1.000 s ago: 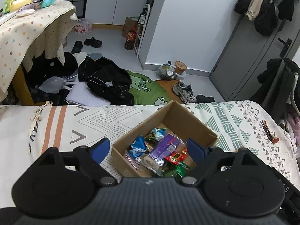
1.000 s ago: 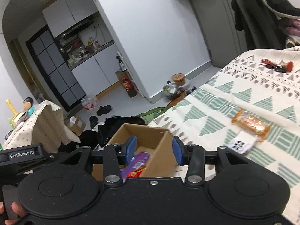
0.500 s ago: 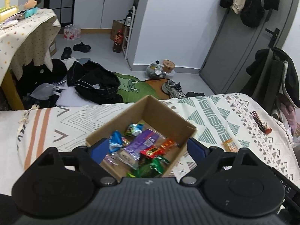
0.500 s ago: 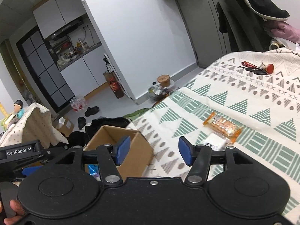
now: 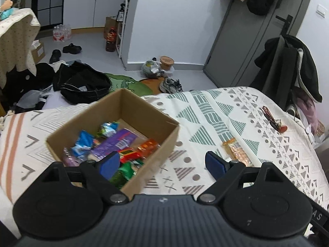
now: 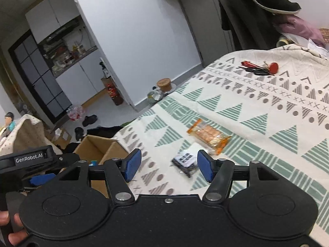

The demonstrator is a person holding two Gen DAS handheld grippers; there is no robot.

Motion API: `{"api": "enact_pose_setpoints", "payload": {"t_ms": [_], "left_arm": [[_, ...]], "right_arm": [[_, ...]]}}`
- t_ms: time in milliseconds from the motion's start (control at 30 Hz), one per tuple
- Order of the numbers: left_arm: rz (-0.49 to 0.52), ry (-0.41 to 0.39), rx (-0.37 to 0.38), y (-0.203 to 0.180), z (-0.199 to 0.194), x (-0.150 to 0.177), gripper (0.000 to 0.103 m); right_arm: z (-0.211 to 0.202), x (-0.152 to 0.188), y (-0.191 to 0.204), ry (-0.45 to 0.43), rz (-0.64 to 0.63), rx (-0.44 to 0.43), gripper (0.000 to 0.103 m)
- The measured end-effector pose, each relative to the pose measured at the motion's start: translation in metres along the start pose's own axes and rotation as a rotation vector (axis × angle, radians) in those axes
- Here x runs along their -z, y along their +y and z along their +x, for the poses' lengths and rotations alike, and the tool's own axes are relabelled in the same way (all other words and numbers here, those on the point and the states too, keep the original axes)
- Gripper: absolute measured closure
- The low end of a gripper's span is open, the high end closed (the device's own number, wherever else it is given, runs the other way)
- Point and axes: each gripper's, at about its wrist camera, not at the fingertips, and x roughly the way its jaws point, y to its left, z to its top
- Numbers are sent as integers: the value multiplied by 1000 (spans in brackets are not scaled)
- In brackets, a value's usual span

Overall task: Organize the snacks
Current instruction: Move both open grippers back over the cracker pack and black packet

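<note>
An open cardboard box (image 5: 144, 111) sits on the patterned bed cover and holds several wrapped snacks, among them a purple bar (image 5: 115, 144). My left gripper (image 5: 162, 164) hovers open over the box's right front corner, with nothing between its fingers. To the right of the box lies an orange snack pack (image 5: 236, 152) on the cover. In the right wrist view the same orange pack (image 6: 207, 135) lies beyond a small black-and-white packet (image 6: 185, 160). My right gripper (image 6: 167, 165) is open and empty, just short of that packet. The box (image 6: 98, 150) shows at the left.
A bunch of keys with a red tag (image 6: 259, 69) lies farther back on the bed. The bed's far edge drops to a floor strewn with bags, shoes and bottles (image 5: 82, 82). A coat hangs on a stand (image 5: 292, 65) at the right. A hand (image 6: 8, 226) holds the left gripper's handle.
Both grippers have swung to the right, away from the box and toward the loose snacks on the cover. The right gripper's jaws have opened wider.
</note>
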Motion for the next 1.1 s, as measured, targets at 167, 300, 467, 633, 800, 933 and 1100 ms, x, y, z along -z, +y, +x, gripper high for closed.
{"api": "enact_pose_setpoints", "payload": {"t_ms": [167,300,467,633,800,933,1100], "left_arm": [[27,22,18,-19,17,8,14],[109,40,46,-42,34,13,14],[200,54,80,-68,55,15,14],[258,67,107,-88,78,18,14],[271,105,149,-99,107,22,14],[316,122,182,-109,129,31,14],[365,124,227,-113,157,44,14]], "right_arm": [[4,-5,-16,1,24,9,41],[7,-10,-35,1,67,40,41],[14,-12,-55,13,105,69,41],[23,-10,-64,27,117,86,38],[34,-11,-70,40,116,124,29],[43,-15,-75,50,111,143,29],[58,-17,-89,63,165,171,29]]}}
